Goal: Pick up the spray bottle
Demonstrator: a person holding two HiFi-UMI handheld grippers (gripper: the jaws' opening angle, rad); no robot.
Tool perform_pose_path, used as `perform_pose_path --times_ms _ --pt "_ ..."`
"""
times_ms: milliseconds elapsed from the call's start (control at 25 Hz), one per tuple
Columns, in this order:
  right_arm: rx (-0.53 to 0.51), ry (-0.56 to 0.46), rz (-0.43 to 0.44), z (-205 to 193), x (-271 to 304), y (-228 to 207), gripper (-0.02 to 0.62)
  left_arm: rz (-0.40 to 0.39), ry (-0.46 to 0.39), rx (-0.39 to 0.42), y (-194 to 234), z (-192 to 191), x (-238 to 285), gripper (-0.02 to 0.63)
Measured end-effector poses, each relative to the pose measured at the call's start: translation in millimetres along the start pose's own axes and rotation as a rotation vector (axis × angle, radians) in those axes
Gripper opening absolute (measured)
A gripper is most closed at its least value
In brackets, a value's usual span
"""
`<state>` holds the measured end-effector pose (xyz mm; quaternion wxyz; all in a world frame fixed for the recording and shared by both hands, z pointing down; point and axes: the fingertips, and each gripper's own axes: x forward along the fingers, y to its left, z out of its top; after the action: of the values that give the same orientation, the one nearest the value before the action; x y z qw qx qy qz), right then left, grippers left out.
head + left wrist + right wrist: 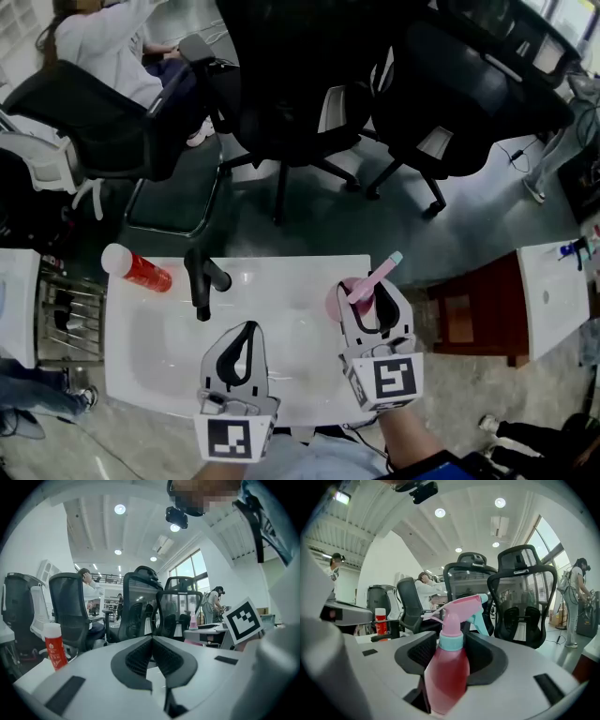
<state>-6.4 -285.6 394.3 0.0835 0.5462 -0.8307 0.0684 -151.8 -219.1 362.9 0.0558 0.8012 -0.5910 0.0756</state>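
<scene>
Ribbed tool pads (pixel 422 652), smooth pink bottle (pixel 450 672)

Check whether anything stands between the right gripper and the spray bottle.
Nothing does. The right gripper is closed on the spray bottle, with a jaw pressing each side of its pink body. The red can and the black faucet stand apart, at the head view's left.

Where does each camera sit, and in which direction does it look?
Head view: on the person's head, looking steeply down at the white table; shows left gripper, right gripper, one forearm.
Left gripper view: rides the left gripper, looking along its shut jaws toward office chairs.
Right gripper view: rides the right gripper, looking along jaws clamped on the pink spray bottle.
Shared: the red bottle appears in all three.
</scene>
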Motion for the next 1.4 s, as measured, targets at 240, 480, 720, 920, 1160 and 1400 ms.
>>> perform_pose_path --times_ms 240,480,720,920,1160,1400 --pt "-0.008 -0.044 0.047 27 -39 1 0.206 -0.006 -0.047 0.036 -27 22 -12 0.015" --pt "-0.017 -0.091 0.089 49 -77 4 0.206 -0.015 -0.116 0.037 -55 45 -26 0.015" --pt "-0.02 -0.127 0.131 63 -112 12 0.204 -0.016 -0.163 0.042 -78 62 -42 0.015" --pt "-0.019 -0.157 0.157 73 -135 14 0.204 -0.004 -0.184 0.044 -93 70 -56 0.015" --pt "-0.025 -0.182 0.169 76 -152 19 0.202 0.004 -0.203 0.052 -101 74 -70 0.015" --pt "-0.027 -0.196 0.185 77 -161 24 0.202 0.012 -0.217 0.063 -105 77 -78 0.015"
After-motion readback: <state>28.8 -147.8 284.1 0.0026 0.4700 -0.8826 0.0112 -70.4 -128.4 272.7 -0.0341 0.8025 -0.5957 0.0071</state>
